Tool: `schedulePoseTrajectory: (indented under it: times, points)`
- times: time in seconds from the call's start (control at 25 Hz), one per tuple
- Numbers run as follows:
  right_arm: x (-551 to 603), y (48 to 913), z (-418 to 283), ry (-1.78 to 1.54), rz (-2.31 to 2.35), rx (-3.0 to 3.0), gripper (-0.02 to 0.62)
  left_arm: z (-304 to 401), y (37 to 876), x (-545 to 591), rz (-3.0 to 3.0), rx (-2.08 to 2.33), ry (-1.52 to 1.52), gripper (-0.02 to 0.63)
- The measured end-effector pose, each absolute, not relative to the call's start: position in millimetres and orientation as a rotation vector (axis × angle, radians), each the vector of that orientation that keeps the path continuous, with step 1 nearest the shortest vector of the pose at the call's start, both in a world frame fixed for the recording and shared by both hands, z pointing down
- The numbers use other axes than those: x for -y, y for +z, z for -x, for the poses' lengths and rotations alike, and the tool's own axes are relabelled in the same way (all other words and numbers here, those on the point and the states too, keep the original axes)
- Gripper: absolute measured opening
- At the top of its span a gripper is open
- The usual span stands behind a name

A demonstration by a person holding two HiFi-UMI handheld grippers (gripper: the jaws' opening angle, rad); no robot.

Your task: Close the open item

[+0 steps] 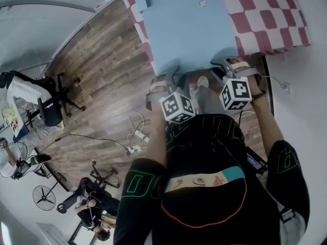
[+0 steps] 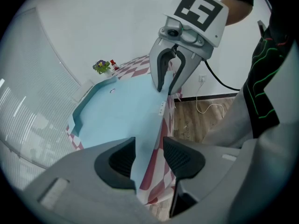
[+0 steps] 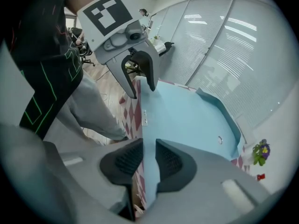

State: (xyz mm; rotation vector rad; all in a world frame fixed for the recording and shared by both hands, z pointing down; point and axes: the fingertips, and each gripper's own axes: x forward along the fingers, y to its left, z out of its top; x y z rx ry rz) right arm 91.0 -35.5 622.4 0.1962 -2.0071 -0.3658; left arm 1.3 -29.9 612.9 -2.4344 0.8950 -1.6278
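Note:
A large light-blue flat item lies opened out on a table with a red-and-white checked cloth. Its far edge has raised flaps and a small round snap. Both grippers sit at its near edge, which overhangs the table. My left gripper is open, with the blue edge running through the gap and clear of the pads. My right gripper stands narrower, astride the same blue edge, and a gap still shows between its pads. Each gripper appears in the other's view: the right, the left.
A small flower ornament stands at the table's far corner. On the wooden floor at the left are an office chair, a fan, a power strip with cables and a seated person. A white wall runs along the right.

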Motion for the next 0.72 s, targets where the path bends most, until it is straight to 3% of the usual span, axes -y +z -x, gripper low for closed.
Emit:
schedulePoseTrajectory:
  times: [0.28,0.36,0.72]
  points:
    - [35,604,-90,-0.372,-0.180,2.054,0.044,9,603,39,2.391,-0.967,-1.599,0.180]
    - [36,595,-89,-0.350,-0.181,2.086,0.043,10,594,44,2.363,-1.002,-1.563,0.133]
    - [48,552,-85,-0.308,-0.208,2.183,0.034,14,551,59,2.303,-1.031,-1.414,0.071]
